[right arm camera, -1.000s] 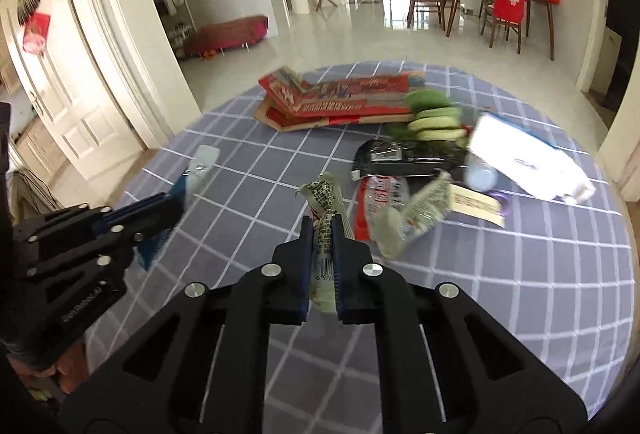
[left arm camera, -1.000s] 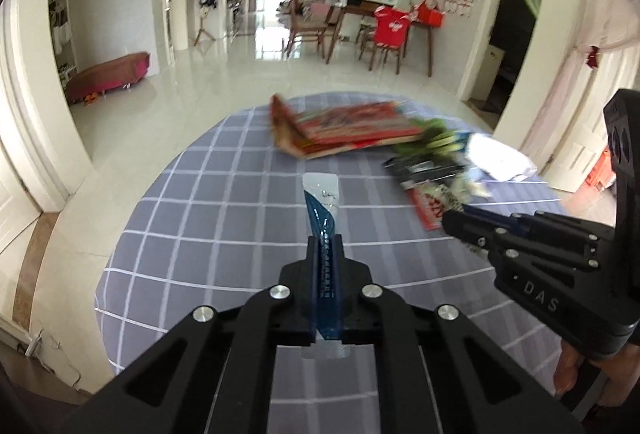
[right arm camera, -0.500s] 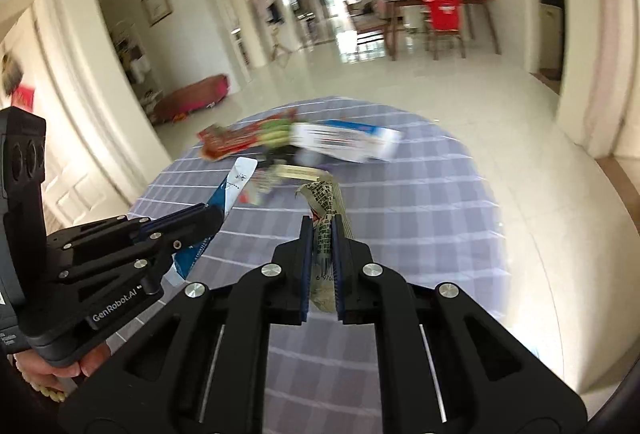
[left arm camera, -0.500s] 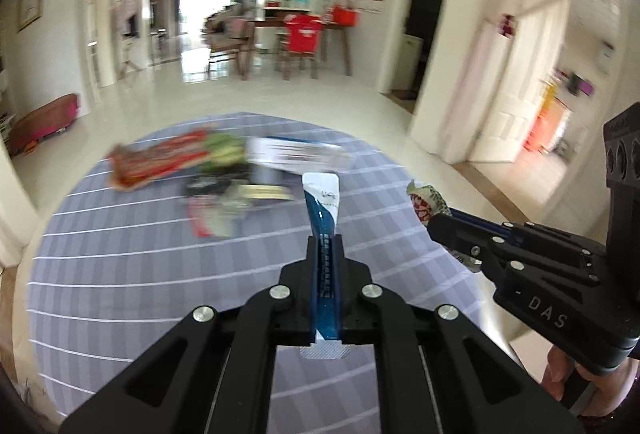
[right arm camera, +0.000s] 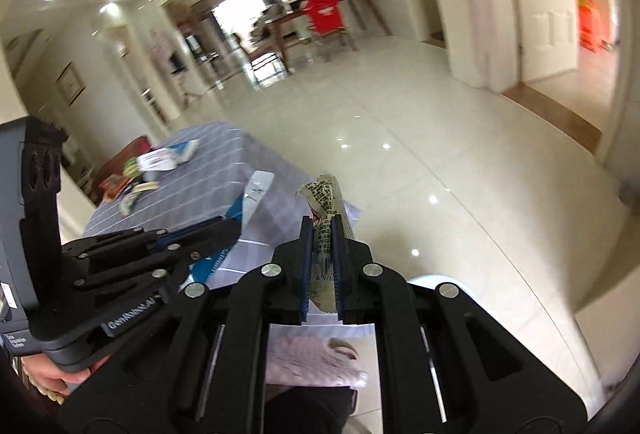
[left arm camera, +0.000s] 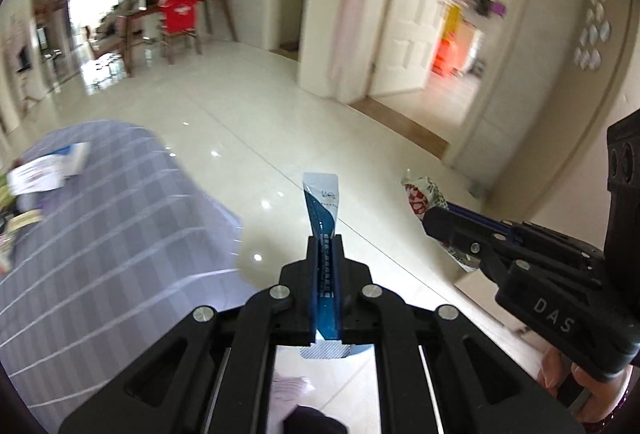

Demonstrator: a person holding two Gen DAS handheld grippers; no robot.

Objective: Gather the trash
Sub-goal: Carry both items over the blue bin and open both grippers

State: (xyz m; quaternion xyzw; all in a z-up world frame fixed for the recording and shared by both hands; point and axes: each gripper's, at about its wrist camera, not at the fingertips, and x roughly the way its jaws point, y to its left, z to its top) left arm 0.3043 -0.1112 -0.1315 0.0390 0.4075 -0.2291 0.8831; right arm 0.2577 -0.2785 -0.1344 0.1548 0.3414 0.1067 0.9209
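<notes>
Grippers, two. Left gripper (left arm camera: 325, 248): jaws clamped on one blue-and-white sachet (left arm camera: 322, 202), tip pointing to 12 o'clock, over glossy floor tiles (left arm camera: 304, 122).

Right gripper (right arm camera: 322, 234): jaws clamped on one crumpled printed wrapper (right arm camera: 323, 200), barcode showing; seen from the left wrist at 3 o'clock.

Table, one, with grey checked cloth (left arm camera: 100, 234), at 9 o'clock of the left gripper. Litter left on it: several blurred pieces, count unclear, including one white-and-blue packet (right arm camera: 166, 157).

White bin rim (right arm camera: 434, 280), one, just beyond the right gripper's base at 4 o'clock.
</notes>
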